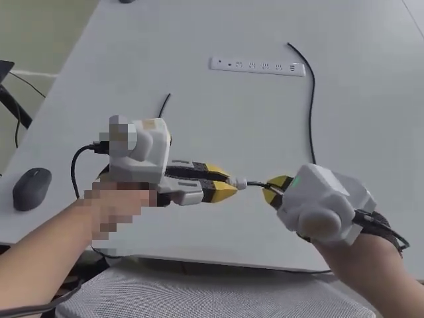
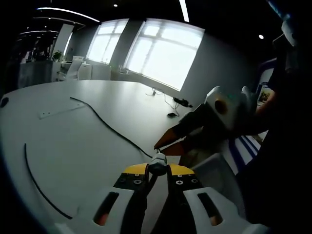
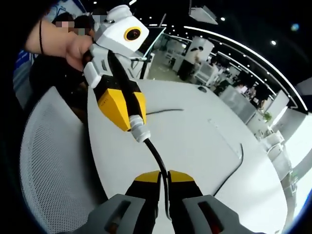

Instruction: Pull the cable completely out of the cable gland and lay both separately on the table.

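Note:
Above the table's near edge, my left gripper (image 1: 232, 185) is shut on a small white cable gland (image 1: 240, 182), which sits between its yellow jaw tips. A short black cable (image 1: 257, 184) runs out of the gland to my right gripper (image 1: 269, 189), which is shut on it close by. In the left gripper view the gland (image 2: 157, 164) sits at the tips of the left gripper (image 2: 157, 170), with the right gripper (image 2: 168, 142) facing it. In the right gripper view the cable (image 3: 155, 153) rises from the right gripper (image 3: 165, 178) up to the gland (image 3: 139, 129).
A white power strip (image 1: 258, 66) lies at the back of the white table (image 1: 218, 132), and a long black cord (image 1: 311, 106) runs from it towards me. A short black wire (image 1: 163, 105) and a mouse (image 1: 31, 187) lie to the left. A grey mesh chair (image 1: 199, 295) is below the table edge.

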A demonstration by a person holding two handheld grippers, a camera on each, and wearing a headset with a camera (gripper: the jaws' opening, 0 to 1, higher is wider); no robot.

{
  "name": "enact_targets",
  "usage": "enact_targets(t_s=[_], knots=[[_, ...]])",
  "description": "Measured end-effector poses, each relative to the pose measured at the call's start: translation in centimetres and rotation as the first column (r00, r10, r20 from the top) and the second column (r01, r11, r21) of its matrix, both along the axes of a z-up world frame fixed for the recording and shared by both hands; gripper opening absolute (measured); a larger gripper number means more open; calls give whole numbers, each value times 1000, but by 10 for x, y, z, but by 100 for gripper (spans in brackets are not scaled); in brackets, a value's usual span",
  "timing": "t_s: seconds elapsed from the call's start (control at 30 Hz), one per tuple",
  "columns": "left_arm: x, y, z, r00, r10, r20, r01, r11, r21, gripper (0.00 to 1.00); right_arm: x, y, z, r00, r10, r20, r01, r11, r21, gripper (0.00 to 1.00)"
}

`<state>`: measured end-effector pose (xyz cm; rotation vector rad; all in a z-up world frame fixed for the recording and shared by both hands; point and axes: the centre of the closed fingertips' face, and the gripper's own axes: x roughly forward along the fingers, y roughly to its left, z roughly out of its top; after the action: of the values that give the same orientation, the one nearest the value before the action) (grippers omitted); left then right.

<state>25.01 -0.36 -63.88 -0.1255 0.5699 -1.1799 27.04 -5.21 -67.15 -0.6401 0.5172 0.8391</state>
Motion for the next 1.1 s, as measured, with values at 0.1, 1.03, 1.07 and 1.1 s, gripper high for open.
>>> enact_targets(t_s=[0.1,1.03,1.07,1.1], knots=[[-1,1,0,1000,1,0,-1,1000,0,15,1,-5,-5,998,-47,-31,47,999,27,0],[-1,-1,-1,1000,1,9,-1,1000,-6,15,9,-45,-50,894,-341,-290,389,912,130,1],[0,-1,0,1000,2,9,-2,1000,-6,15,9,-45,-50,895,-339,-288,388,913,130,1],[1,-1,0,1000,3,10,-3,1000,-6,15,9,-45,-50,896,-337,-288,386,914,130,1]])
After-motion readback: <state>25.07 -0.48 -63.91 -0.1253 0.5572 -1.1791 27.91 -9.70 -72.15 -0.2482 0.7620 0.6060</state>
